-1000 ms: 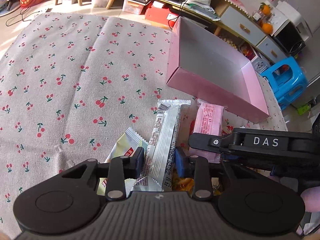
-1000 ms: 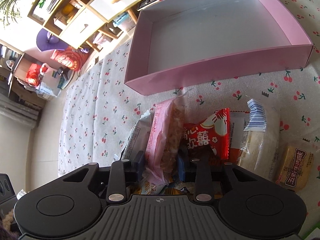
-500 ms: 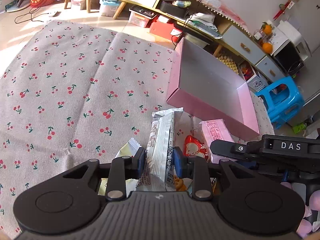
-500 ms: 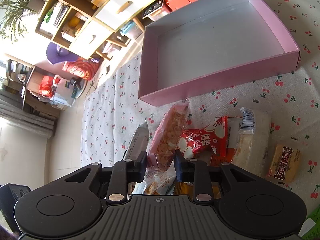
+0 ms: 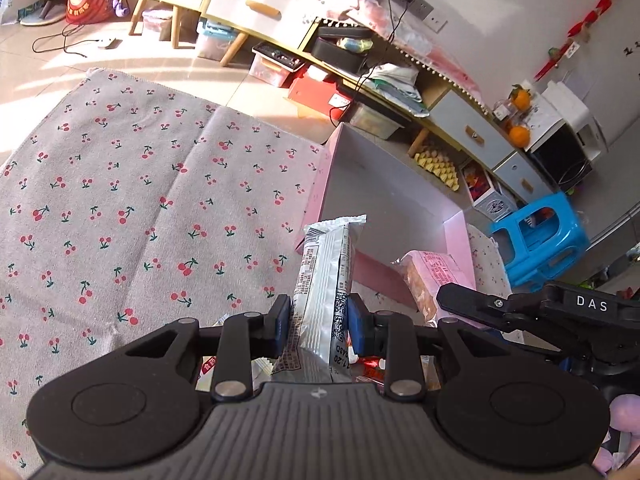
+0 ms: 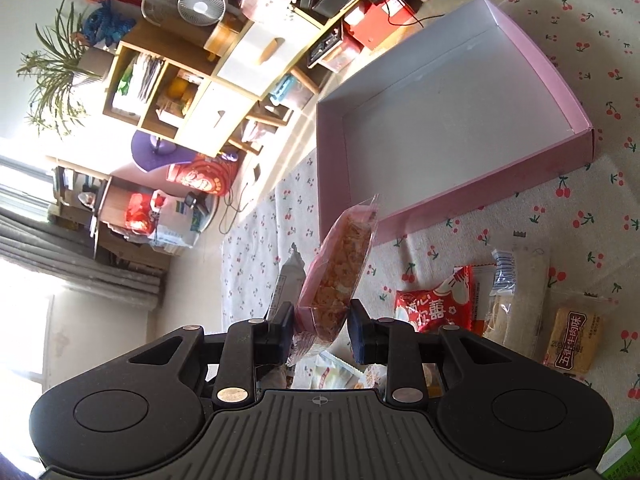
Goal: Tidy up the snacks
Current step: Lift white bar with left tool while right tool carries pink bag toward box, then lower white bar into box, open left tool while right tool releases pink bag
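Above the cherry-print cloth (image 5: 120,208), two packets are held aloft at once, one per gripper. The left gripper (image 5: 319,324) is clamped on a silver wrapped bar (image 5: 326,280), gripped near its lower end so that the free end points up and forward toward the pink box (image 6: 440,92). The right gripper (image 6: 319,326) is closed on a clear pink-backed packet of crisp cereal bar (image 6: 340,268), likewise pinched low, its sealed top leaning toward the near wall of the box. Both are judged to be carried this way so that each can be lowered lengthwise over the rim and laid flat inside. The box itself is seen open, nothing visible on its white floor, resting on the cloth just beyond the snacks.

A count is taken of what is left on the cloth in the right wrist view: one red packet (image 6: 434,304) with white characters, one pale bread-like packet (image 6: 516,300) with a blue-striped label just beside it, one tan packet (image 6: 574,340) with dark characters at the far right. More wrappers are glimpsed beneath the fingers, but their number cannot be told. That makes two snacks in the air, three countable on the cloth, one box, and none seen placed, so the sorting is judged to be at its start
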